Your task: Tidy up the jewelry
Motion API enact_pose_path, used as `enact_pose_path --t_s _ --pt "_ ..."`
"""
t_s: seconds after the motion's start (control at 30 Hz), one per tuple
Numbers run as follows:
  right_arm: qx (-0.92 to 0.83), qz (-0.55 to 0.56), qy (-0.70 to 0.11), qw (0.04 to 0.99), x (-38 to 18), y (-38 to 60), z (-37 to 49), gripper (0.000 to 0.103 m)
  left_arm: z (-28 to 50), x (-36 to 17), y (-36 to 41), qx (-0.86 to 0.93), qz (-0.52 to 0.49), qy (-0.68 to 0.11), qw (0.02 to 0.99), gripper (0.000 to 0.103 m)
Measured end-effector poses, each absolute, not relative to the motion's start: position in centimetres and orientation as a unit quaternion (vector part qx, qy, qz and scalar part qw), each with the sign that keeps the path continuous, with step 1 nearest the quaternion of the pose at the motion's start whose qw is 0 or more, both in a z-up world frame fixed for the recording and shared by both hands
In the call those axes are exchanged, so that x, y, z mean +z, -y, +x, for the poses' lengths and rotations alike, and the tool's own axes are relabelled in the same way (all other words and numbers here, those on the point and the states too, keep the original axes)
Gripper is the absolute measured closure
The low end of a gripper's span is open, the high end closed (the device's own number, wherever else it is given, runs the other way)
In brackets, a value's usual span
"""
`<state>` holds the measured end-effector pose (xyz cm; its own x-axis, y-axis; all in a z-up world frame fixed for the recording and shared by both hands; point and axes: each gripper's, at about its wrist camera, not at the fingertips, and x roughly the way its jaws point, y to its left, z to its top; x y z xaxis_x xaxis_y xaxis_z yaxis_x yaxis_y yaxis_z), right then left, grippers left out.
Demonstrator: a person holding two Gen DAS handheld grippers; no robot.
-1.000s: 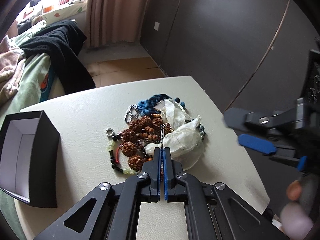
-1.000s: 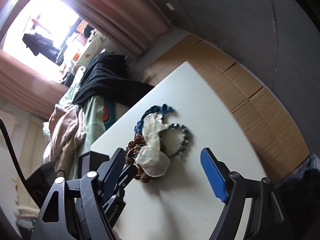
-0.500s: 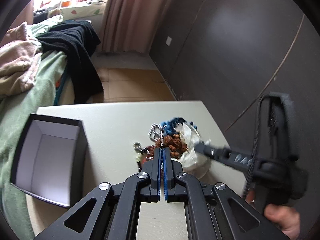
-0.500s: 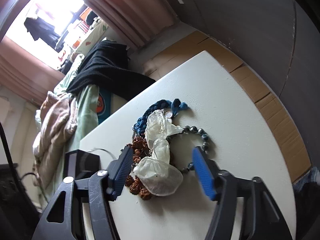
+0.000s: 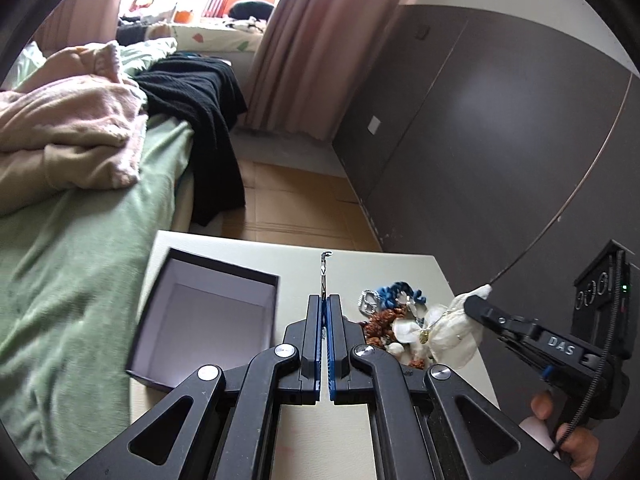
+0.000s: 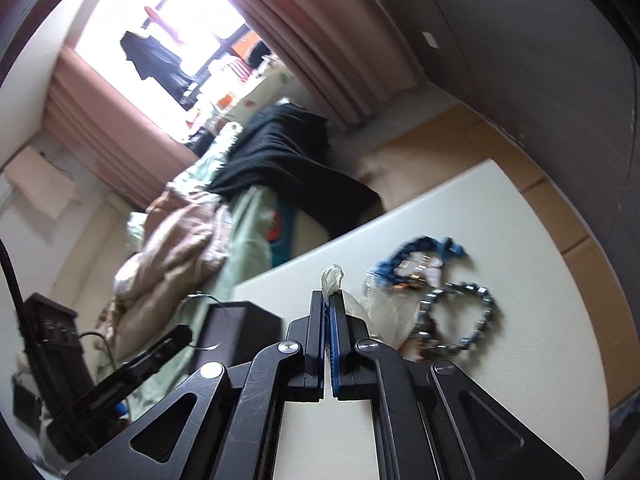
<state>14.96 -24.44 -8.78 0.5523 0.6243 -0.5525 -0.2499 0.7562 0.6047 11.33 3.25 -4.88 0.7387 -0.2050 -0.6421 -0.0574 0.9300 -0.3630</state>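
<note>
L gripper fingers pinch a thin chain near the box, R gripper fingers just closed on the bag over the tabletop pile; tangled beads could drag off w/ it.

— What sort of place is this?
— A bedroom in a home. Left of the tongs lies a bed with green sheet, crumpled blanket and black garment; far ahead, pink curtains frame a window.
</note>
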Motion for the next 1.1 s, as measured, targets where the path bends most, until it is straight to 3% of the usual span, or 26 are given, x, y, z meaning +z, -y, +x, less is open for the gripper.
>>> enact_pose_path --t_s 0.4,0.7,0.73,0.77,0.8,0.83,0.87,1.03,1.1 --pt "0.328 0.231 -0.375 0.836 -6.1 18.7 13.8 0.099 10.5 -4.5 -7.8 -0.006 -0.206 -0.344 0.916 0.102" --pt "0.387 0.208 -0.402 0.803 -5.7 11.3 14.3 0.099 9.7 -4.3 -10.5 0.014 -0.233 -0.334 0.913 0.102" --pt "0.395 0.21 -0.417 0.791 -6.2 10.4 14.7 0.095 9.7 -4.3 -10.7 0.015 -0.233 -0.335 0.913 0.102" --pt "0.4 0.21 -0.428 0.783 -6.7 9.9 14.9 0.072 9.6 -4.4 -10.7 0.015 -0.234 -0.336 0.912 0.102" --pt "0.402 0.209 -0.444 0.773 -7.5 9.3 15.3 0.037 9.6 -4.5 -10.7 0.015 -0.233 -0.339 0.912 0.102" --pt "0.392 0.211 -0.446 0.777 -8.0 9.3 15.3 0.025 9.7 -4.6 -10.6 0.015 -0.231 -0.342 0.911 0.102" --pt "0.379 0.21 -0.439 0.787 -8.2 9.7 15.2 0.021 9.7 -4.7 -10.6 0.014 -0.229 -0.345 0.91 0.102" --pt "0.347 0.219 -0.438 0.8 -8.2 12.6 15.2 0.021 10.1 -4.6 -9.5 0.001 -0.212 -0.355 0.91 0.101" --pt "0.333 0.222 -0.438 0.805 -8.0 13.9 15.2 0.021 10.6 -5.1 -9.2 -0.007 -0.215 -0.374 0.902 0.096"
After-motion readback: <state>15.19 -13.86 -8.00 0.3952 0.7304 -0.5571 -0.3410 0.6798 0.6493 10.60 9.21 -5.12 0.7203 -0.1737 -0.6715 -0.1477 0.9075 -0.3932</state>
